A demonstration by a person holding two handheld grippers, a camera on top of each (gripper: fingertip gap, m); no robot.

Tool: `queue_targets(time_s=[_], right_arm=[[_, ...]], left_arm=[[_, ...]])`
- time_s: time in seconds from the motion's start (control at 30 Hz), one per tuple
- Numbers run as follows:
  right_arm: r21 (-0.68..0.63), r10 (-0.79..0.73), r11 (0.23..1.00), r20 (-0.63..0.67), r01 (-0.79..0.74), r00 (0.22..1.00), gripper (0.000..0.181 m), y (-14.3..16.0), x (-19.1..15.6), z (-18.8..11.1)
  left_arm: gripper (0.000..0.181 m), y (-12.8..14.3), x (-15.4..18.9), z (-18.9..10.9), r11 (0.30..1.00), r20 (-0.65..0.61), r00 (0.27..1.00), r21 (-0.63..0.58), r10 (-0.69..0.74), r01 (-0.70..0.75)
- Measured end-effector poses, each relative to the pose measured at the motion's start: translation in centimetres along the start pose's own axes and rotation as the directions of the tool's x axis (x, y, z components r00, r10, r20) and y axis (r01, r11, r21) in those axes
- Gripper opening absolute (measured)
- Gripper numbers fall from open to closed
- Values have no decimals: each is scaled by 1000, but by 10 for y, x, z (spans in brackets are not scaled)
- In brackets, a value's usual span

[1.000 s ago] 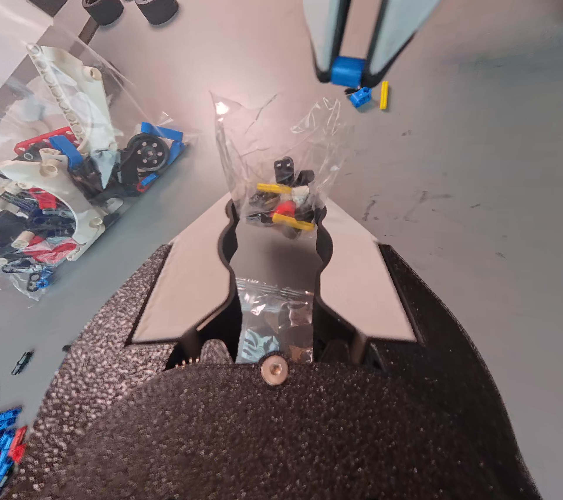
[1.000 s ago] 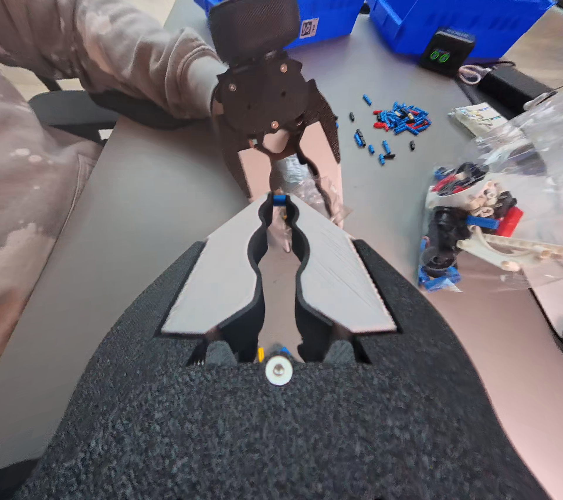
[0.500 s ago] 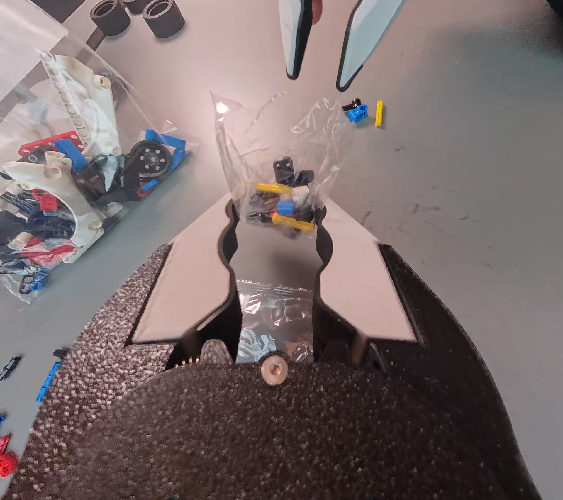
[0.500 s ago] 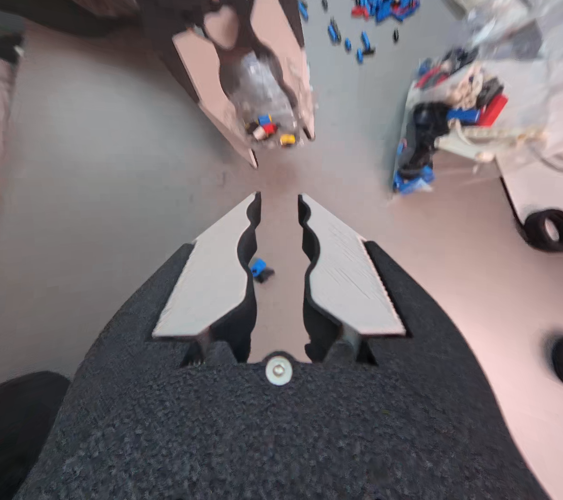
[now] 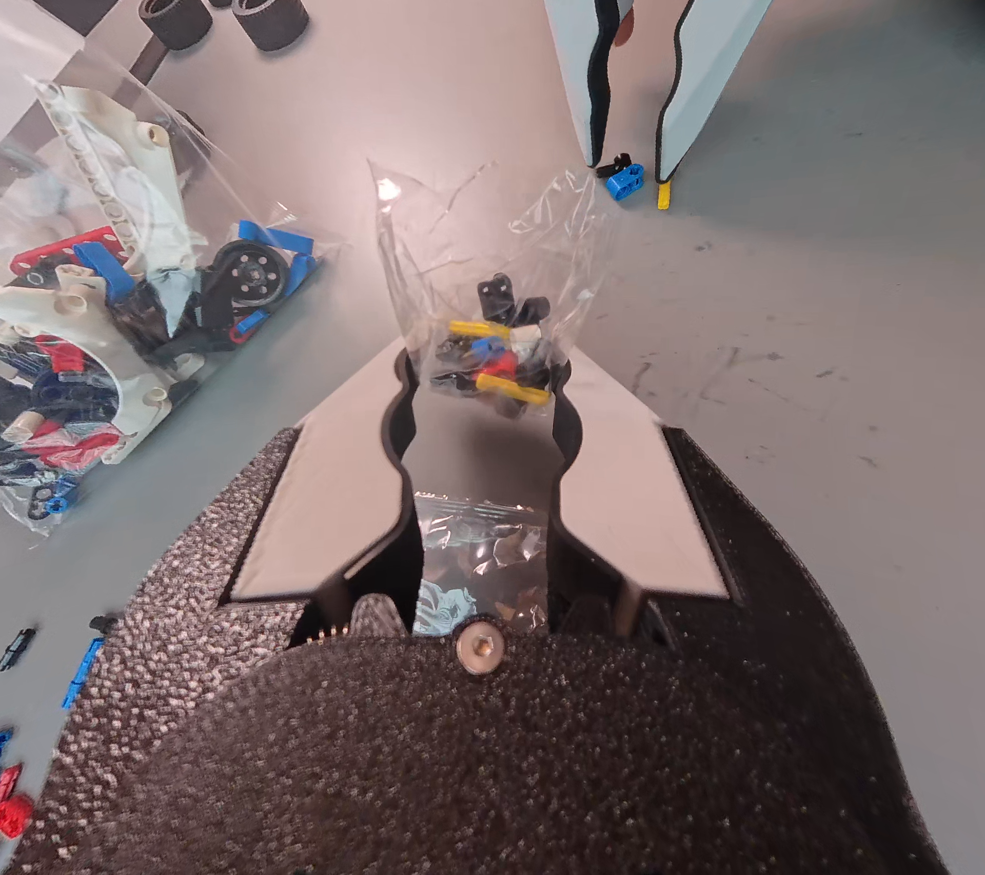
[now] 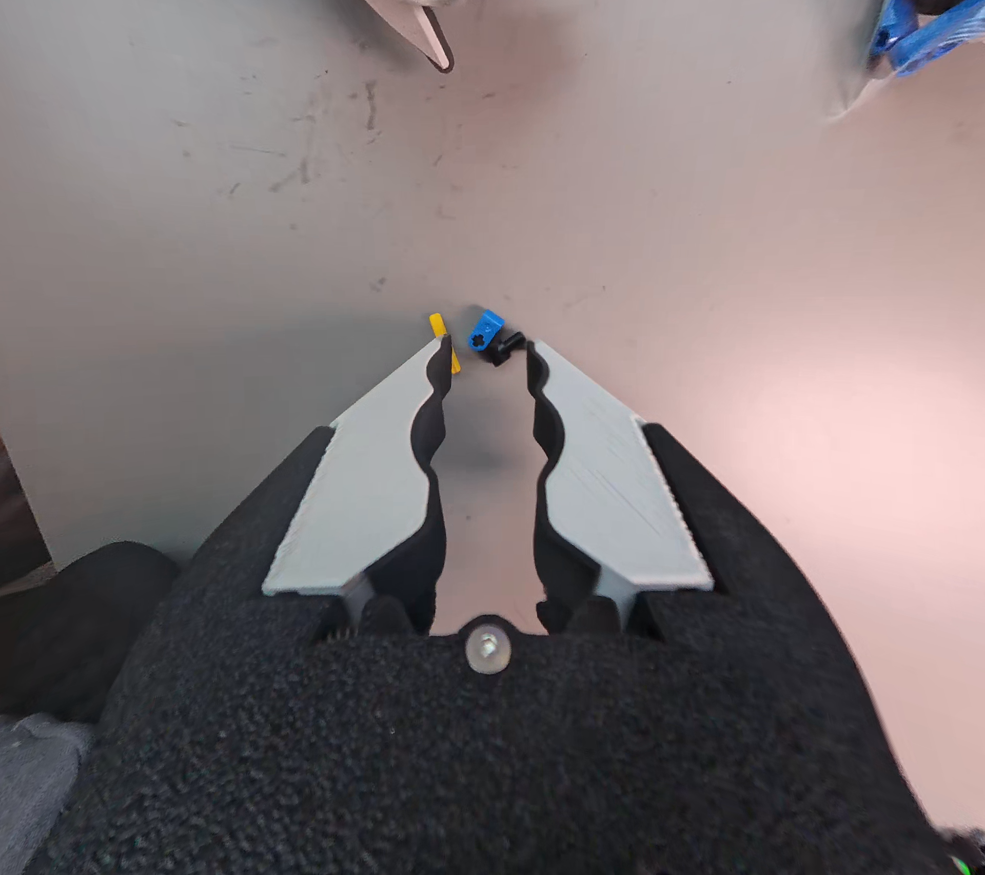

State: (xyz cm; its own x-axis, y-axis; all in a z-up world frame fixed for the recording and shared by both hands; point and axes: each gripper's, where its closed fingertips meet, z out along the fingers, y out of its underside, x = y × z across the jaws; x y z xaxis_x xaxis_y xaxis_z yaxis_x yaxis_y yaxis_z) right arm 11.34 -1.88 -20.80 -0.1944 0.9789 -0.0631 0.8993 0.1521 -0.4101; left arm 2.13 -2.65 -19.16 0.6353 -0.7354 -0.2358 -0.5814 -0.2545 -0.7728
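Right gripper point(image 6: 487, 348): jaws parted, empty, tips down at the grey table point(image 6: 693, 209).
Blue connector point(image 6: 485, 330): between the tips, black pin point(image 6: 503, 349) touching it.
Yellow axle point(image 6: 442, 340): under the 11 o'clock tip; closing could flick it away.
Left gripper point(image 5: 482, 369): clenched on small clear bag point(image 5: 490, 295), mouth at 12 o'clock; tilting might spill pieces.

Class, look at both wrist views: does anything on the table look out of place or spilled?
Yes. Three tiny parts lie loose on the bare table, outside any bag: a blue connector, a black pin and a yellow axle. They sit at the open right gripper, apart from the small clear bag the left gripper holds.
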Motion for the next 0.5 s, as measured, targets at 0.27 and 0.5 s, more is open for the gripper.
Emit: queue_targets(time_s=[0.27, 0.5], right_arm=[[-12, -20, 1000, -10, 20, 1000, 17, -4, -5, 3], [11, -31, 999, -14, 31, 999, 7, -6, -2, 2]], left_arm=[[48, 0, 0, 0, 1000, -2, 1000, 2, -3, 3], [48, 1, 1, 0, 1000, -4, 1000, -3, 0, 0]])
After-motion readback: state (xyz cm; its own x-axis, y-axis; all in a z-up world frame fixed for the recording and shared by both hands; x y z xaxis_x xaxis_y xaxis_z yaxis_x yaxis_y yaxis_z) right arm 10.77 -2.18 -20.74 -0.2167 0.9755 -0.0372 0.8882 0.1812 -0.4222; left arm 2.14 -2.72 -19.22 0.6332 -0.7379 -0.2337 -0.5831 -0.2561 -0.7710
